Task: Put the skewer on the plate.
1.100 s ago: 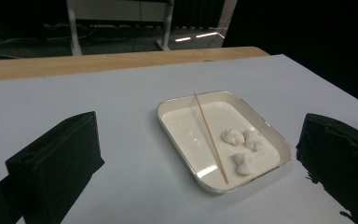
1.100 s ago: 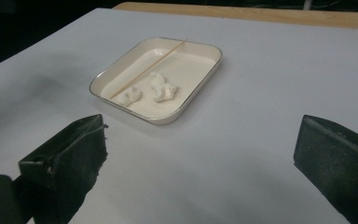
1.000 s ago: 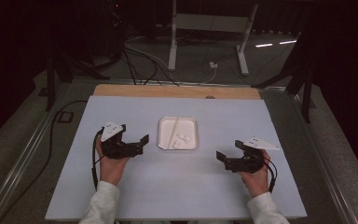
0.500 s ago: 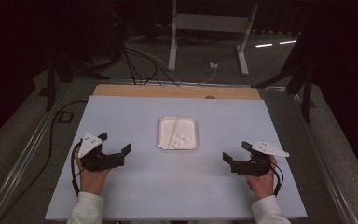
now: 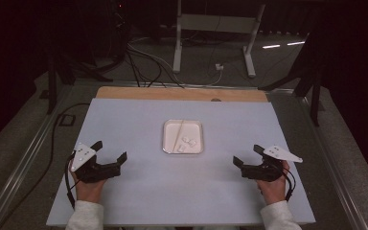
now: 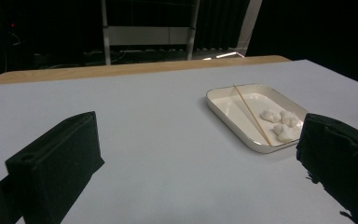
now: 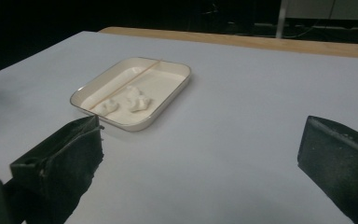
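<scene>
Scene: a shallow white tray [image 5: 183, 136] sits at the middle of the pale surface [image 5: 182, 191]. In it lie a thin wooden stick [image 6: 251, 114], laid slantwise from the far rim toward the near rim, and three small white lumps [image 7: 130, 101] clustered near one end of the tray, close to the stick but whether touching it cannot be told.

Handling, as judged: the stick looks light, stiff and narrow, liable to roll or snap if pinched hard across its span; the best hold appears to be near the end that rests up on the rim, where it stands clear of the tray floor. The lumps look soft and light, likely to deform or stick under pressure; a gentle pinch across the sides would suit. The tray itself looks rigid and smooth-glazed, so it may slide if nudged.

Left gripper [image 5: 109, 155]: held in the person's left hand near the front left corner of the surface, well apart from the tray; jaws spread wide, holding nothing, touching nothing.

Right gripper [image 5: 246, 154]: held in the right hand near the front right, likewise well apart from the tray; jaws spread wide and empty, pointed toward the tray
</scene>
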The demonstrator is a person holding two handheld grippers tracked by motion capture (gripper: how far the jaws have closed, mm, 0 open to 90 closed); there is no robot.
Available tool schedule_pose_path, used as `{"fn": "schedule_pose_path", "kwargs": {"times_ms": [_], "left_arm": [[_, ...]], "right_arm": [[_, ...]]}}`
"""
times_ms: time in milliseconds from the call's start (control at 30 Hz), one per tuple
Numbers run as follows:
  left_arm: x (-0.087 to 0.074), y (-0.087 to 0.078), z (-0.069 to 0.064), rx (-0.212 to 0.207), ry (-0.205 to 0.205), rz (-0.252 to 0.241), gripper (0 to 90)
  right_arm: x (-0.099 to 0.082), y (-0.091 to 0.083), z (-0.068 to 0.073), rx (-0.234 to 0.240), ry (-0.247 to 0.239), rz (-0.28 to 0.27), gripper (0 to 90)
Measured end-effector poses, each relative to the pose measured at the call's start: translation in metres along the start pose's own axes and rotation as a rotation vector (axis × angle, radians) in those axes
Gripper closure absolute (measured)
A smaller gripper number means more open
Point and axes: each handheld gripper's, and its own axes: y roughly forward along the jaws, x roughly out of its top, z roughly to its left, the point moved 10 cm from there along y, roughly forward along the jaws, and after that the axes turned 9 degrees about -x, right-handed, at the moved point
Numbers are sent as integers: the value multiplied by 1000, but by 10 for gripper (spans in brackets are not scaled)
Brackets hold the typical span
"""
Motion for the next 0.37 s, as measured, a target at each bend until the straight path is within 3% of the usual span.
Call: {"fn": "schedule_pose_path", "kwargs": {"times_ms": [167,367], "left_arm": [[1,-5,6,18,-2,-11,6],[-5,-3,10,33,-8,9,7]], "right_arm": [[0,-3,-7,-19,1,-5,0],[-2,-1,-6,-26,-6,-2,0]]}}
